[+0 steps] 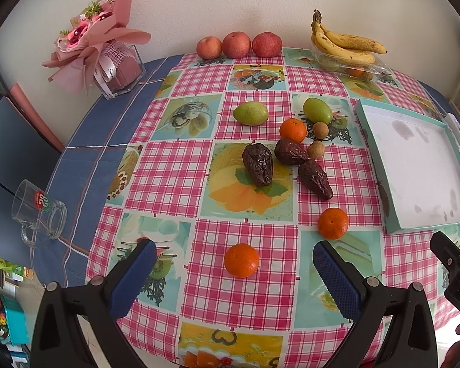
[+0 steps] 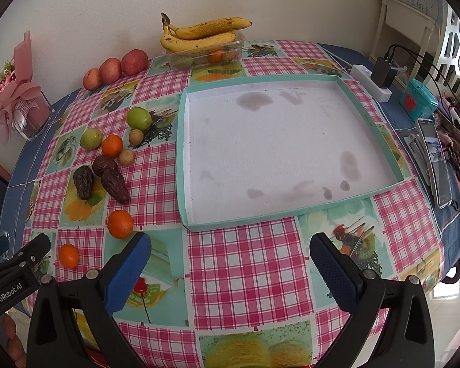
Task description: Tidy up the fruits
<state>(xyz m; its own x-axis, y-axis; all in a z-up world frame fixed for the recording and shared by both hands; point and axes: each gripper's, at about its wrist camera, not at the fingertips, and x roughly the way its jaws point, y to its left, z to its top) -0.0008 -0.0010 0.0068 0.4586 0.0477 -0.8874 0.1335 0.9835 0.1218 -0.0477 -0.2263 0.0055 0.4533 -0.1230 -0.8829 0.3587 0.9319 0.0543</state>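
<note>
Loose fruit lies on the checked tablecloth: three oranges, the nearest orange (image 1: pixel 241 260) just ahead of my open left gripper (image 1: pixel 234 271), another orange (image 1: pixel 333 223) to its right, a third orange (image 1: pixel 293 130) further back. Three dark dates (image 1: pixel 258 164) lie mid-table, beside two green fruits (image 1: pixel 250 113) and two small brown fruits (image 1: pixel 316 149). An empty teal-rimmed tray (image 2: pixel 371 121) with a white floor fills the right wrist view; my open right gripper (image 2: pixel 230 262) hovers short of its near edge, holding nothing. The other gripper's arm shows at left (image 2: pixel 18 263).
Three red apples (image 1: pixel 236 44) line the wall. Bananas (image 1: pixel 346 44) rest on a clear plastic box. A wrapped bouquet in a glass vase (image 1: pixel 119 70) and a glass mug (image 1: pixel 40 211) stand at left. A power strip (image 2: pixel 371 81), phone (image 2: pixel 435 162) and teal tin (image 2: pixel 418 99) sit right of the tray.
</note>
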